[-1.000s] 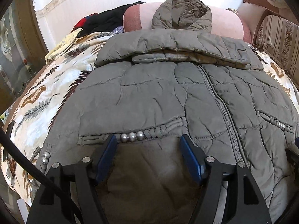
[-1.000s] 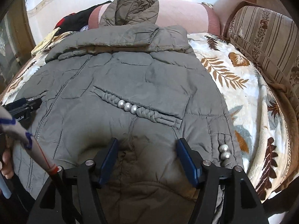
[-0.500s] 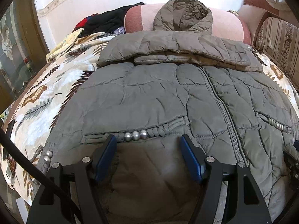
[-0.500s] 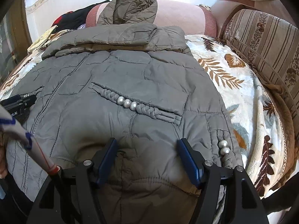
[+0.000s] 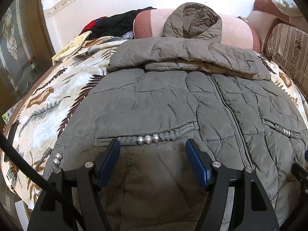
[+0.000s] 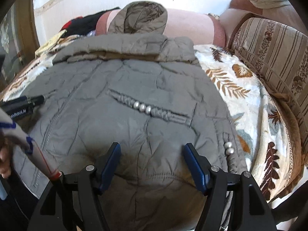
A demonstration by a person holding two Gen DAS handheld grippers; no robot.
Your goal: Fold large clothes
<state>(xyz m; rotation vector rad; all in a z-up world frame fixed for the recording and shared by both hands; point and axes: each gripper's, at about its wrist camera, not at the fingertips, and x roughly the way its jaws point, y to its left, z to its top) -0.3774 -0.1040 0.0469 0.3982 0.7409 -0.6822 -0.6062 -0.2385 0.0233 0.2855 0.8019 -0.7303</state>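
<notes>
A grey quilted puffer jacket (image 5: 173, 104) lies front up on the bed, zipped, with both sleeves folded across the chest and the hood (image 5: 192, 21) resting against a pink bolster. It also shows in the right wrist view (image 6: 125, 88). My left gripper (image 5: 153, 150) is open, empty, just above the jacket's lower left part near the beaded pocket (image 5: 148, 139). My right gripper (image 6: 152, 154) is open, empty, over the lower right part, below the other beaded pocket (image 6: 142, 107). The left gripper shows at the left edge of the right wrist view (image 6: 21, 105).
A leaf-patterned blanket (image 5: 50, 104) covers the bed. A pink bolster (image 5: 236, 32) and dark clothes (image 5: 115, 23) lie at the head. A striped sofa back (image 6: 275, 61) runs along the right side. A wooden glazed door (image 5: 17, 57) stands at the left.
Both grippers have drawn back and risen slightly from the jacket's hem, so more of the jacket shows. Both stay open. The jacket has not moved.
</notes>
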